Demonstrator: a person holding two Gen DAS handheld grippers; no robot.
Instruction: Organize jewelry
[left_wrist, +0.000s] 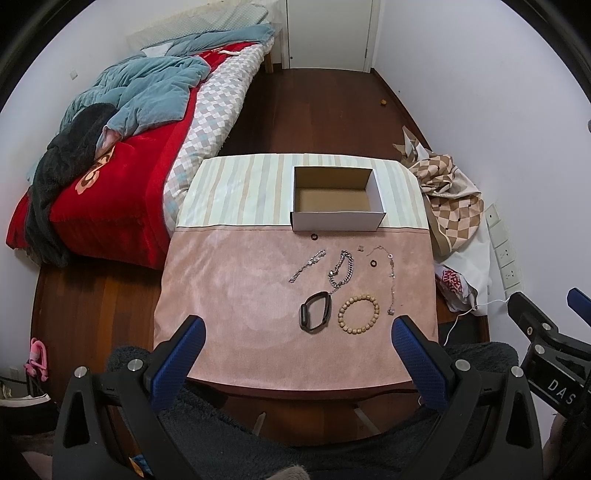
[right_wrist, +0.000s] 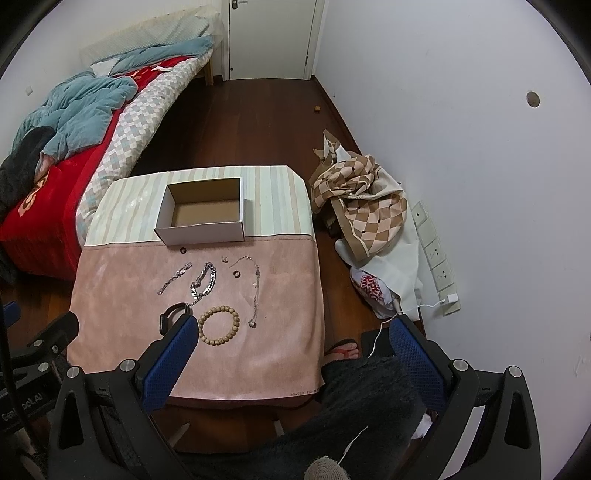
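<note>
So, claws: left claw (left_wrist: 297, 334) and right claw (right_wrist: 291, 338) both spread wide, holding nothing.
Writing: "DAS" on right claw body.
Box (left_wrist: 338, 199): ahead, past bead bracelet (left_wrist: 358, 314).

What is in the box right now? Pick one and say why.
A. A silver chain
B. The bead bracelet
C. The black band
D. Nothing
D: the box shows only its bare cardboard floor, while the bead bracelet, the black band and the silver chain all lie on the pink cloth in front of it.
</note>
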